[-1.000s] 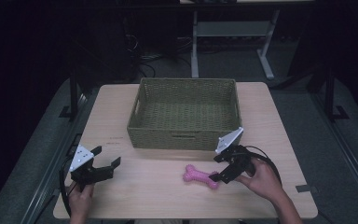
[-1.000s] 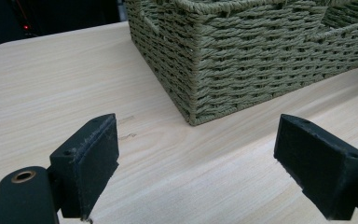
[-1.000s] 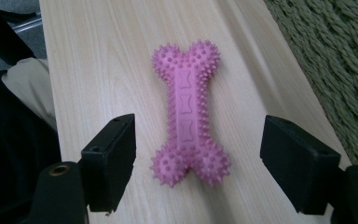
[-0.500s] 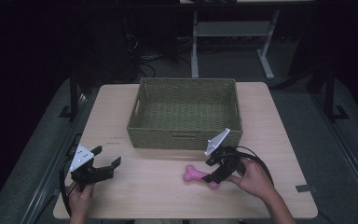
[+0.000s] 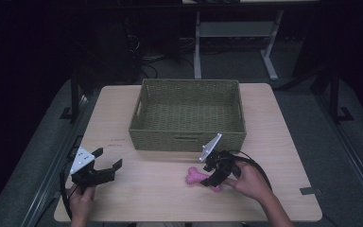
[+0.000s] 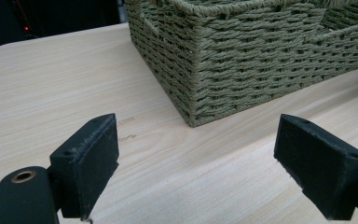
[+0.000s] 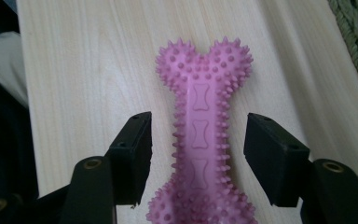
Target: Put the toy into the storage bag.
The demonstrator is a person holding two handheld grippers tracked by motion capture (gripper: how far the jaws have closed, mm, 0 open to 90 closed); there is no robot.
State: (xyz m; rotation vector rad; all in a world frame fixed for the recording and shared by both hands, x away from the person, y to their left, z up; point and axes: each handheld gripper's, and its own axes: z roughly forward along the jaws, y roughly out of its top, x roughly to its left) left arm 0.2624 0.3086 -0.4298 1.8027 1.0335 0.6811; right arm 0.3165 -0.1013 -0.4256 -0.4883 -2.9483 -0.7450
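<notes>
The right gripper (image 5: pixel 216 176) has been moving left along the table (image 5: pixel 137 203) over the last second and is now sitting over the bone (image 5: pixel 194 177), a pink spiked toy lying flat on the wood just in front of the basket (image 5: pixel 187 137). In the right gripper view its jaws are standing spread, one on each side of the bone's (image 7: pixel 199 126) narrow shaft, with a gap showing on both sides; they are not yet pinching it. That shift suggests the person is lining up a grasp on the shaft, probably to lift the bone into the basket, which is looking empty. The left gripper (image 5: pixel 105 168) has not moved from the table's near left corner; its jaws are gaping wide, holding nothing, facing the basket's (image 6: pixel 242 56) corner.
</notes>
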